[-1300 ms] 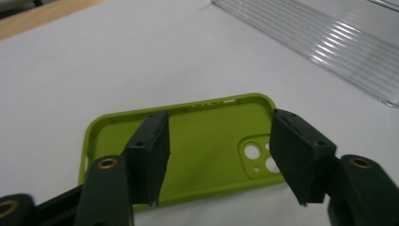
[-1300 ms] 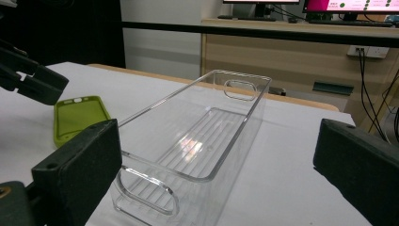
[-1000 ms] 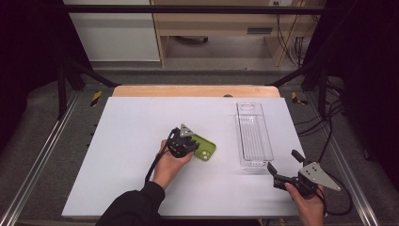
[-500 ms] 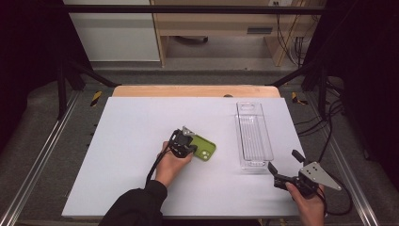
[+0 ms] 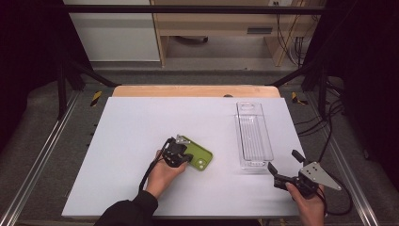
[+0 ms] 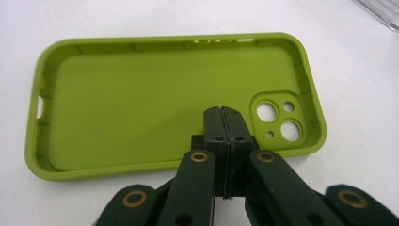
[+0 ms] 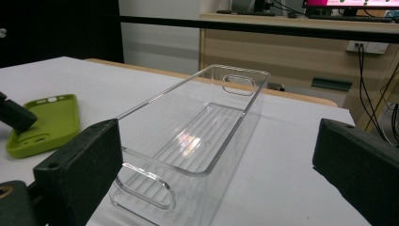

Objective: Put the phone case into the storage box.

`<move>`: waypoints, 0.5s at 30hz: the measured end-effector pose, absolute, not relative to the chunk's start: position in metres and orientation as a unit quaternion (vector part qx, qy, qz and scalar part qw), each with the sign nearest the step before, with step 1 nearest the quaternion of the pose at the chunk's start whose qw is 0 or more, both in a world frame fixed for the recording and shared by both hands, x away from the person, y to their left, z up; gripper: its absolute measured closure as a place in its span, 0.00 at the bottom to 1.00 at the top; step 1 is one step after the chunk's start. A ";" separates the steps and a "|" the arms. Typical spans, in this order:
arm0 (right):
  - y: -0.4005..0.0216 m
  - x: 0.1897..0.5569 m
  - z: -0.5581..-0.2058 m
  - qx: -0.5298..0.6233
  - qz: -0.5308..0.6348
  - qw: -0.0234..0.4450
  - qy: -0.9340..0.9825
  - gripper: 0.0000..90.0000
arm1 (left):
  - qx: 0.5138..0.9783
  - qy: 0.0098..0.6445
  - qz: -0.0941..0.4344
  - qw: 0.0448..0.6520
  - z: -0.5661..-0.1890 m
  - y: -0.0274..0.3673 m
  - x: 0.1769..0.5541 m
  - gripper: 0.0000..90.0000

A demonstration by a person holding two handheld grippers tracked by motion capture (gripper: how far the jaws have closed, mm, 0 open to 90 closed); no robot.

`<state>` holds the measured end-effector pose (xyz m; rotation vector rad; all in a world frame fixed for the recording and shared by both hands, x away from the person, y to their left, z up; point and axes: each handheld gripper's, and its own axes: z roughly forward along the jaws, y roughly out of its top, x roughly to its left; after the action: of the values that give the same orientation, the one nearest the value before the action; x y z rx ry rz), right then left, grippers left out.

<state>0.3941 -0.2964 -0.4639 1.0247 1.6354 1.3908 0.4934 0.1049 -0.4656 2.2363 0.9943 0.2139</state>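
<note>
1. Starting at your left gripper [image 6: 221, 113]: its jaws are pressed together, and nothing shows between them. In the left gripper view the tips sit over the near long wall of the phone case [image 6: 141, 103], at about 5 o'clock on the case, just beside the camera cut-out. I cannot tell whether they touch the case floor.
2. Your right gripper [image 5: 282, 160] is spread wide and holds nothing. It hangs at about 4 o'clock from the near end of the clear bin [image 5: 254, 134], with its jaws aimed toward 10 o'clock, along the bin.
3. The step in hand looks like getting hold of the case, which is not gripped yet.
4. For the next move, closed jaws cannot lift it. You would likely need to open them and straddle the near wall, one pad inside and one outside, before squeezing. Sliding the case along the table [image 5: 131, 132] with the closed tips is another option.
5. The case lies flat and open side up near the middle of the table. The bin is well apart from it, at about 2 o'clock.
6. It is lime green and looks soft and matte, with rounded corners. The raised camera block has two large holes and two small ones. There are narrow slots in the far wall at 12 o'clock and a cut-out in the end at 9 o'clock.
</note>
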 end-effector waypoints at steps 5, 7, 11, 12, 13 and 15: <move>-0.296 0.394 -0.464 0.399 0.542 0.371 0.640 0.03 | 0.860 0.377 0.072 0.337 -0.465 0.112 0.477 1.00; -0.295 0.394 -0.464 0.396 0.540 0.373 0.643 0.03 | 0.862 0.374 0.071 0.335 -0.465 0.114 0.472 1.00; -0.295 0.394 -0.464 0.397 0.539 0.370 0.644 0.03 | 0.863 0.373 0.066 0.335 -0.464 0.117 0.466 1.00; -0.295 0.394 -0.464 0.398 0.539 0.370 0.644 0.03 | 0.863 0.373 0.066 0.335 -0.464 0.117 0.466 1.00; -0.295 0.394 -0.464 0.398 0.539 0.370 0.644 0.03 | 0.863 0.372 0.062 0.335 -0.464 0.119 0.463 1.00; -0.295 0.394 -0.464 0.399 0.539 0.368 0.644 0.03 | 0.865 0.370 0.059 0.334 -0.464 0.120 0.460 1.00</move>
<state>0.3937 -0.2946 -0.4643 1.0245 1.6543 1.3831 0.4597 0.1205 -0.4637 2.2587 0.9653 0.1538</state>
